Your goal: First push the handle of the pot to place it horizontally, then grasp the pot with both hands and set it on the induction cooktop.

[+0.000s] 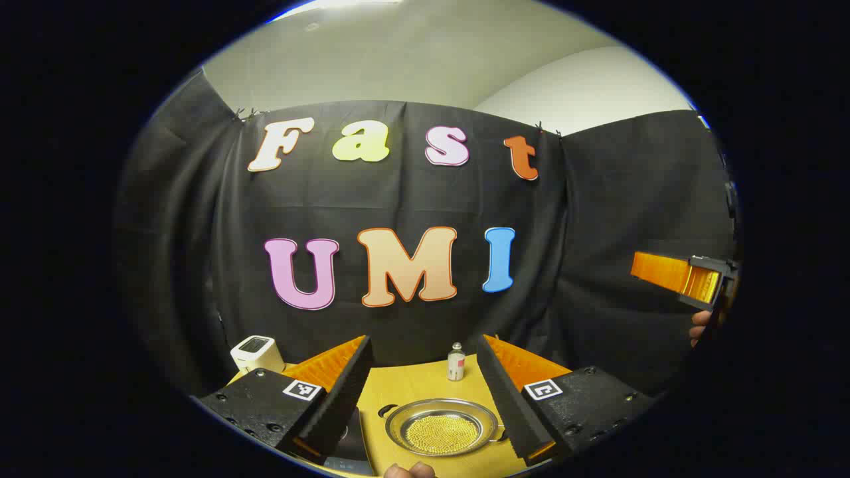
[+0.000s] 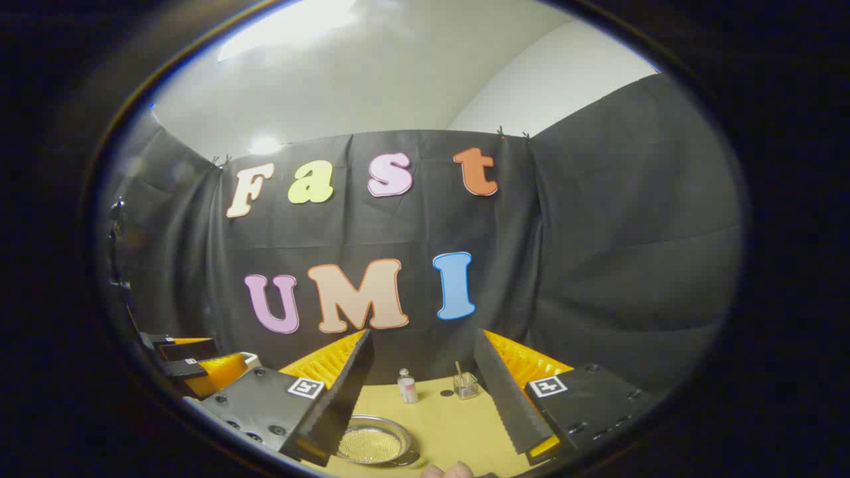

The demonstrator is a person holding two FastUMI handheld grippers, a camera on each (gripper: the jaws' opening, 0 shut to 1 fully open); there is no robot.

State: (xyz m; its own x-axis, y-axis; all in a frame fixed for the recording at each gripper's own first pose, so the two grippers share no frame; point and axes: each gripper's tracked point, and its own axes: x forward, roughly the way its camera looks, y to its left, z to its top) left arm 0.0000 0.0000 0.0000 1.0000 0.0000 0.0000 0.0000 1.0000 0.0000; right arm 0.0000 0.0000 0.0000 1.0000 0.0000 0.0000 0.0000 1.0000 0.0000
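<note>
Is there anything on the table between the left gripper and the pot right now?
Nothing visible stands between them. The left gripper is open above the table, with the pot directly ahead between its fingers. The small bottle stands behind the pot, out of the path.

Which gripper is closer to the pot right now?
Left, probably. The left gripper hangs open with the pot straight ahead between its fingers. The right gripper has the pot off toward its left finger, smaller in view.
</note>
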